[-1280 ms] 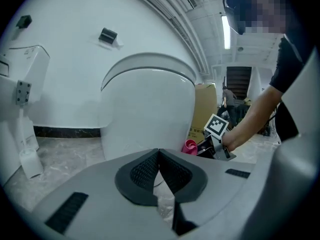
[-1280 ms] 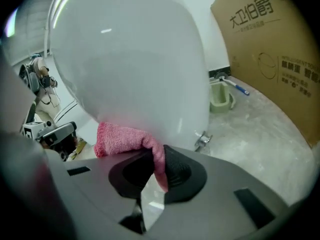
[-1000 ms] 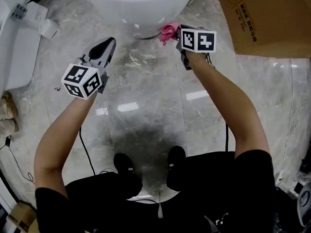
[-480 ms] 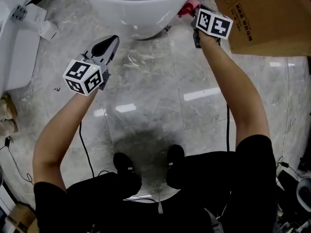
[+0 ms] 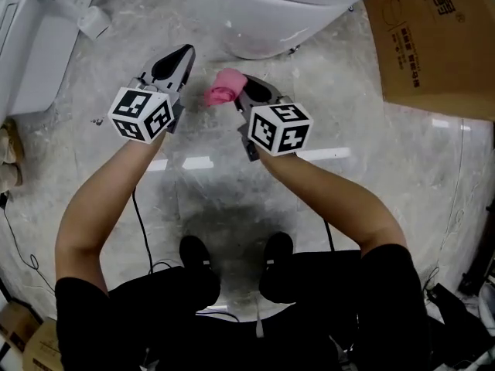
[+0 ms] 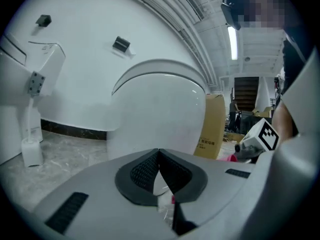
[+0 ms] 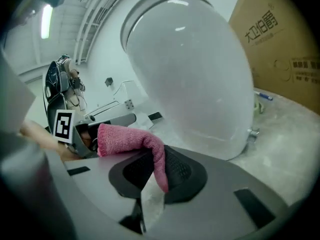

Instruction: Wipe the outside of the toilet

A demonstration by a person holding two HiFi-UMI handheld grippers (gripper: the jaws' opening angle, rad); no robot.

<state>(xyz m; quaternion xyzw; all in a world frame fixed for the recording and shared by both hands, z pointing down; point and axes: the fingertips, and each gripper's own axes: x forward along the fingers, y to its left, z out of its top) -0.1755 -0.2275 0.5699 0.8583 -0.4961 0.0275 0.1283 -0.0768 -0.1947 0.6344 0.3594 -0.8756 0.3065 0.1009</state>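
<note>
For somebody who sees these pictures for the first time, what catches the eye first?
The pink cloth, clamped in the shut right gripper, stands out against the grey marble floor, in front of the white toilet. The left gripper hangs beside it, jaws together and empty; a brown cardboard box stands at the right.

open floor [image 5: 340, 99] before the toilet [image 5: 286, 22]; cardboard box [image 5: 437, 45] stands close on its right.
</note>
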